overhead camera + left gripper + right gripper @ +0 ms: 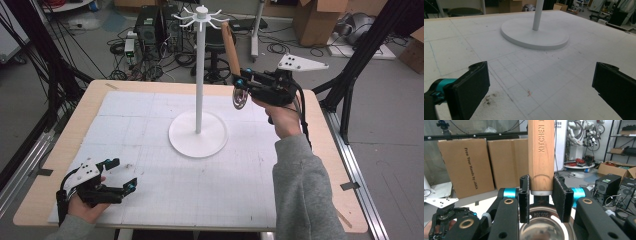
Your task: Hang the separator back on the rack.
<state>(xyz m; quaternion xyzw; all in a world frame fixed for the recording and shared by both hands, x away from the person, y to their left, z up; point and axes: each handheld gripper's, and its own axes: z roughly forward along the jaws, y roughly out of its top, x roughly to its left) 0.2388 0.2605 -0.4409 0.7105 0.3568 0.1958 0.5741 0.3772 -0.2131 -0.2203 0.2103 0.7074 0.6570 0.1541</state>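
Note:
A utensil with a wooden handle (230,47) and a steel head (240,98) is upright above the table's far right, handle tip close to the hooks (201,17) atop the white stand (199,75). My right gripper (239,82) is shut on it where handle meets steel. In the right gripper view the pads (524,197) press both sides of the handle (541,157), with the steel bowl (544,225) below them. My left gripper (121,175) rests at the table's front left, open, nothing between its jaws (540,85). Ahead of it lies the stand's round base (534,35).
The stand's base (197,134) sits mid-table on the white gridded mat (150,150). Black frame posts (360,55) rise at the table's right and left. Computer cases and cables (150,30) lie on the floor behind, and cardboard boxes (320,20) at the back right.

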